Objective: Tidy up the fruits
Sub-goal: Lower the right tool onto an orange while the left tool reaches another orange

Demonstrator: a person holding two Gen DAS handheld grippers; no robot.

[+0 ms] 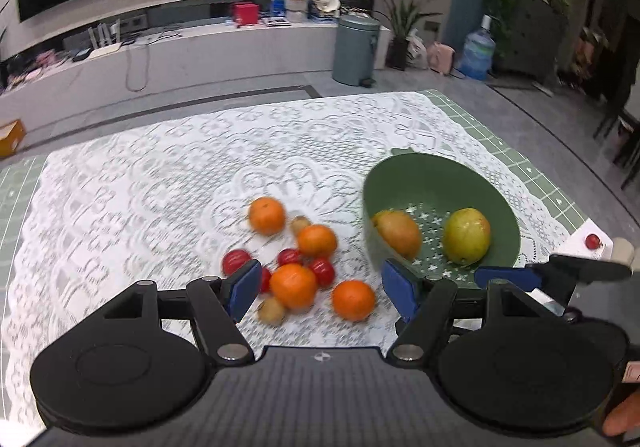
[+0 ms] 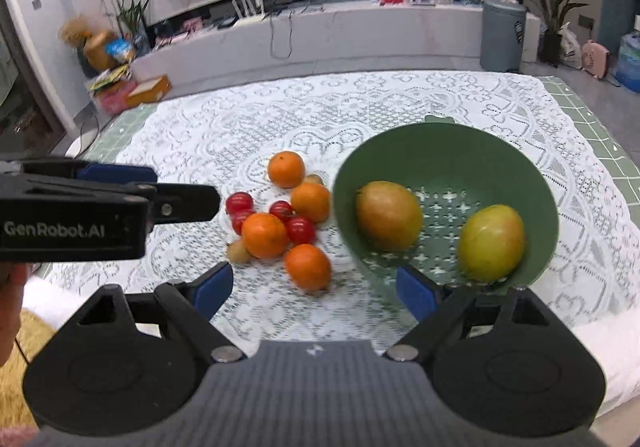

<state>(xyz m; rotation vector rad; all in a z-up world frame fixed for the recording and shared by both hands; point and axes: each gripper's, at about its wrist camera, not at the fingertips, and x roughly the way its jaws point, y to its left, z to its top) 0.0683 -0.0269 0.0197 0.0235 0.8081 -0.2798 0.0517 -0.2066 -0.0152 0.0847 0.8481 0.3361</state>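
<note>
Several oranges [image 1: 293,285] [image 2: 265,235], red tomatoes [image 1: 236,261] [image 2: 239,203] and small brown fruits [image 1: 272,311] [image 2: 239,251] lie clustered on the lace cloth. To their right a green colander bowl [image 1: 436,163] [image 2: 440,135] holds two mangoes, one orange-brown [image 1: 398,233] [image 2: 389,215] and one yellow-green [image 1: 467,235] [image 2: 491,243]. My left gripper [image 1: 322,291] hangs open over the near side of the cluster, nothing between its pads. My right gripper [image 2: 314,295] is open and empty, just short of the nearest orange [image 2: 308,266] and the bowl's near rim. Each gripper shows in the other's view, the right gripper [image 1: 552,273] and the left gripper [image 2: 160,187].
The white lace cloth [image 1: 140,187] [image 2: 240,119] covers a green grid mat [image 1: 460,107] [image 2: 600,135] on the table. One small red fruit [image 1: 592,241] sits on a white card at the far right edge. Beyond the table are a grey bin [image 1: 356,47], plants and a low TV shelf.
</note>
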